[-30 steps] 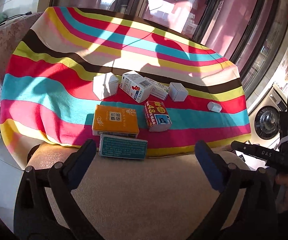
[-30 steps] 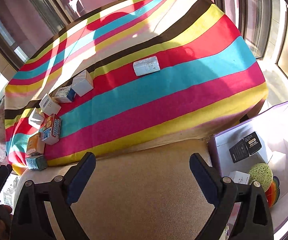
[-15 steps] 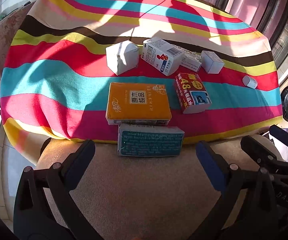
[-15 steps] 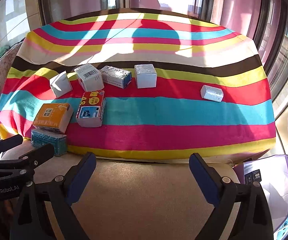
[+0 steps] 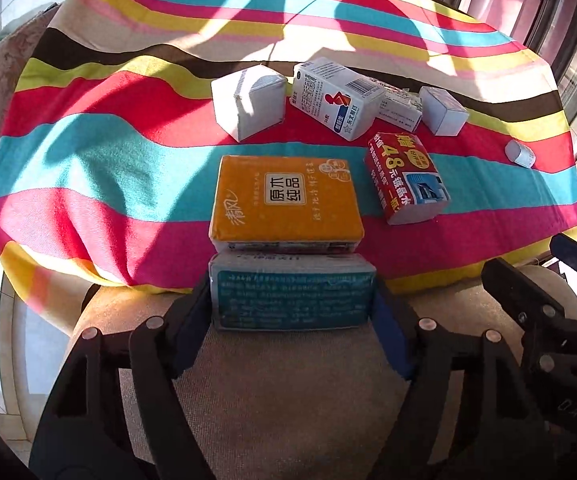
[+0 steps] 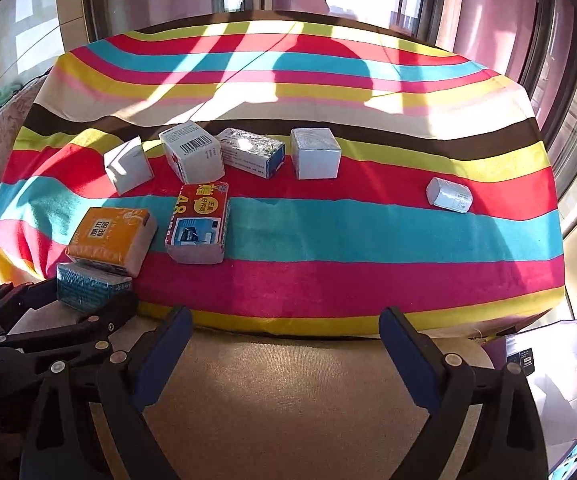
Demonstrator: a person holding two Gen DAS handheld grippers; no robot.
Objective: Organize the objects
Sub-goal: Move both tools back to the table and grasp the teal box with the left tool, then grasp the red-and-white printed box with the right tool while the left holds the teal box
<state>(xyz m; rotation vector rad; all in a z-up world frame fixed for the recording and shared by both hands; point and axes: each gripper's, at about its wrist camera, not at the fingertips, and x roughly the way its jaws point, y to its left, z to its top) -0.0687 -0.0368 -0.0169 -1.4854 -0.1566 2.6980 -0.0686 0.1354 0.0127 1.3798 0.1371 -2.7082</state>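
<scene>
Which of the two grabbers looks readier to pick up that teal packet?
Left. The left hand-held gripper already has a finger on each side of the teal tissue pack; the right hand-held gripper is open over bare cushion.

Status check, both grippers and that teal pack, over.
Left gripper closed around teal pack at the cloth edge. Right gripper open, empty. Orange pack touches teal pack's far side.
</scene>
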